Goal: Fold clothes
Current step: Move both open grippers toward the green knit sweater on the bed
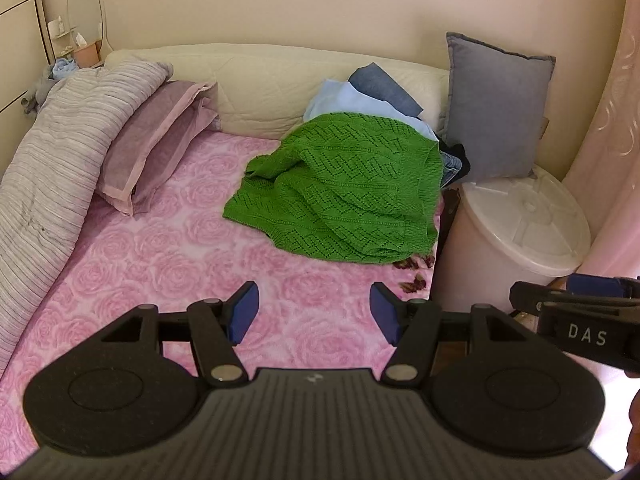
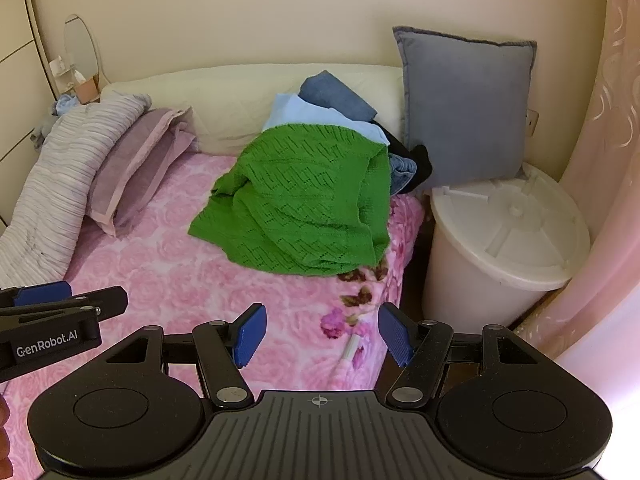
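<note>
Left wrist view: the left gripper (image 1: 314,312) hovers with jaws released and nothing between them, over a broad bare stretch of the pink rose-patterned bed cover (image 1: 168,248). The crumpled green openwork knit sweater (image 1: 340,192) lies well ahead near the bed's right edge, draped over a heap of blue clothes (image 1: 360,96) against the cream headboard (image 1: 260,80). A lidded white plastic bin (image 1: 516,224) stands beside that edge.

Right wrist view: the right gripper (image 2: 322,334) has its jaws spread and bare above the bed's corner; the sweater (image 2: 300,200) lies ahead. A grey square cushion (image 2: 464,108) leans on the bin (image 2: 500,248).
</note>
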A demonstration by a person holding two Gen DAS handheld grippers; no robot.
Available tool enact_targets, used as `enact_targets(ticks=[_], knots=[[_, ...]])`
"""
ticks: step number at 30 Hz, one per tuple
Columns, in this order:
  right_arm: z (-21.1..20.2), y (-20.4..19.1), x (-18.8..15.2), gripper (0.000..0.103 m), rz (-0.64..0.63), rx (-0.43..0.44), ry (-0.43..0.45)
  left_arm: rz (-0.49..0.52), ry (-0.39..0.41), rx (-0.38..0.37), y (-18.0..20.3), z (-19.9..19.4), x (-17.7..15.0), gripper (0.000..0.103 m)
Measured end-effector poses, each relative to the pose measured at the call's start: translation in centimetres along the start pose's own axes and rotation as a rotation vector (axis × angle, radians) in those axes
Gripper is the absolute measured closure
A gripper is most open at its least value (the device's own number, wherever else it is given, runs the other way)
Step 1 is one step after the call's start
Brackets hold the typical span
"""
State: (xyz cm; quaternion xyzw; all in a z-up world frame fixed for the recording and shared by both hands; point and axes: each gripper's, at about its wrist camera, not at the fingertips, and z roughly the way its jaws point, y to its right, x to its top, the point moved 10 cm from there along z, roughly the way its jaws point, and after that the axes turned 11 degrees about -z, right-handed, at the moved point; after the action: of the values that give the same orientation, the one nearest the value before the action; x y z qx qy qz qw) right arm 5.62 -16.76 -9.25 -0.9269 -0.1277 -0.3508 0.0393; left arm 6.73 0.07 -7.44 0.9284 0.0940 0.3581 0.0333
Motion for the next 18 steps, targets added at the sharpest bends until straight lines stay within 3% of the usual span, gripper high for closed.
enact_targets(ticks=[18], knots=[[0.8,0.6,0.2,0.037,-0.006,-0.012,-0.008,-0.001,-0.01,-0.021,-0.2,1.1,-0.3,0.045]])
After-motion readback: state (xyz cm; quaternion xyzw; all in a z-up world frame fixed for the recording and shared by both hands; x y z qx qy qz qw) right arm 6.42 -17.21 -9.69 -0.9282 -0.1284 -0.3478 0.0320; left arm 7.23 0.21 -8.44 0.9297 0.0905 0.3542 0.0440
